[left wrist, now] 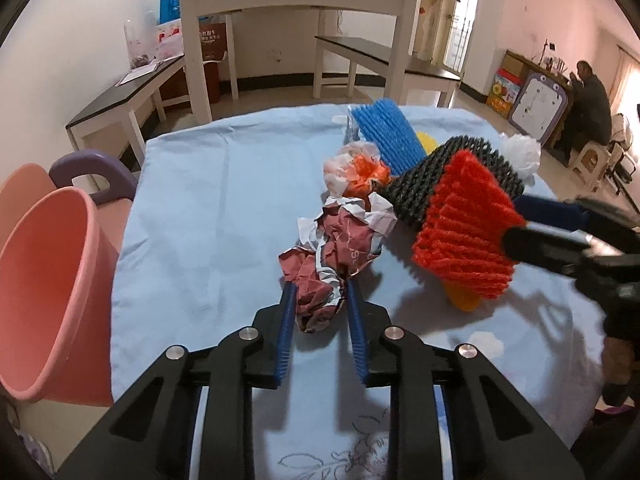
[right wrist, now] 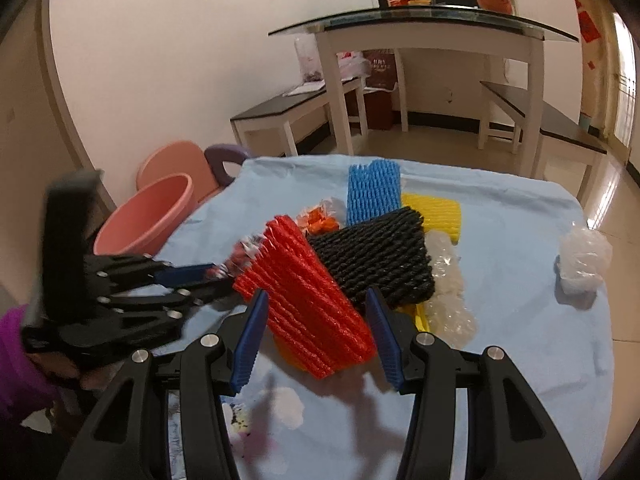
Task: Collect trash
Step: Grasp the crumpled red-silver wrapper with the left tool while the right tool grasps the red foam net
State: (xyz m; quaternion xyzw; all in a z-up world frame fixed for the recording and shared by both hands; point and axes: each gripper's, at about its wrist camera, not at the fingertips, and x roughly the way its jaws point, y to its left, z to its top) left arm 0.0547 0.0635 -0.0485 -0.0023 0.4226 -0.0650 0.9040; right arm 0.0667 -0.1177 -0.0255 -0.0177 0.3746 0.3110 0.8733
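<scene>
The tabletop [left wrist: 208, 208] is covered with a light blue cloth, and the trash lies in a heap from the middle toward its far right part. Outside the left edge stands a pink bucket [left wrist: 48, 280], its mouth tilted toward the cloth, with a second pink basin [right wrist: 172, 164] and a purple handle [left wrist: 96, 168] behind it.

Among the trash, the biggest pieces are foam fruit nets. The red foam net [right wrist: 316, 300] stands tilted between the blue pads of the right claw [right wrist: 316, 308]; the pads are half spread and sit close at both sides of the net, but I cannot tell whether they really press on it. Behind it, touching, lies the black foam net [right wrist: 376, 260], then the blue foam net [right wrist: 372, 188] and a yellow foam net [right wrist: 436, 208] nearer the far edge. A second yellow piece [left wrist: 464, 300] shows under the red net.

The crumpled red-and-white paper [left wrist: 332, 252] lies near the middle of the cloth. The left claw [left wrist: 320, 292] is pinching its near end, both pads touching the paper. Beyond the paper lies an orange and white plastic wad [left wrist: 356, 172].

Clear plastic wrap [right wrist: 448, 280] lies just right of the black net, and a small clear plastic lump [right wrist: 584, 260] sits apart near the right edge.
</scene>
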